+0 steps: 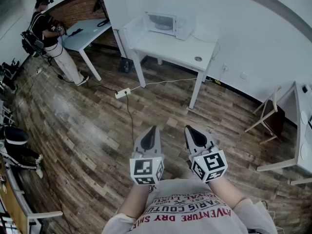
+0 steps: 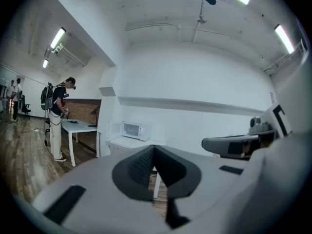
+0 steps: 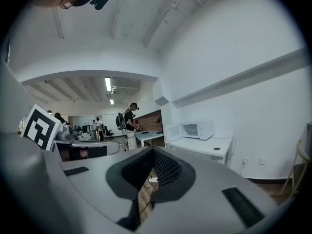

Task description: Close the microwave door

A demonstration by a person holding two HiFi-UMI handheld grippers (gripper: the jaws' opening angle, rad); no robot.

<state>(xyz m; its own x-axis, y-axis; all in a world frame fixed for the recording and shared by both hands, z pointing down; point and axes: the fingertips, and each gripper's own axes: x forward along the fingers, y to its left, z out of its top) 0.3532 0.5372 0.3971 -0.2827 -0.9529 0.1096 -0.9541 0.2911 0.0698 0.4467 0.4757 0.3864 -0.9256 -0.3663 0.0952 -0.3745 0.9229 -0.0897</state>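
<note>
Across the wood floor (image 1: 97, 121), a microwave (image 1: 168, 24) sits on the worktop (image 1: 170, 50) with its door (image 1: 132, 33) open. The left tongs (image 1: 153, 129) and right tongs (image 1: 188, 129) are closed, empty and well apart from it, so closing has not begun.

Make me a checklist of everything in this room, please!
Surface: white table, against the wall.
Job's things: microwave at the table's back; its door stands open.
Clutter: one small round thing on the table.
Grippers: left gripper and right gripper both shut, empty, far from the microwave.
Cables: power strip on the floor, with a dark cable; a white cord runs under the table.
Surroundings: wooden floor, a person at another table, a chair.
</note>
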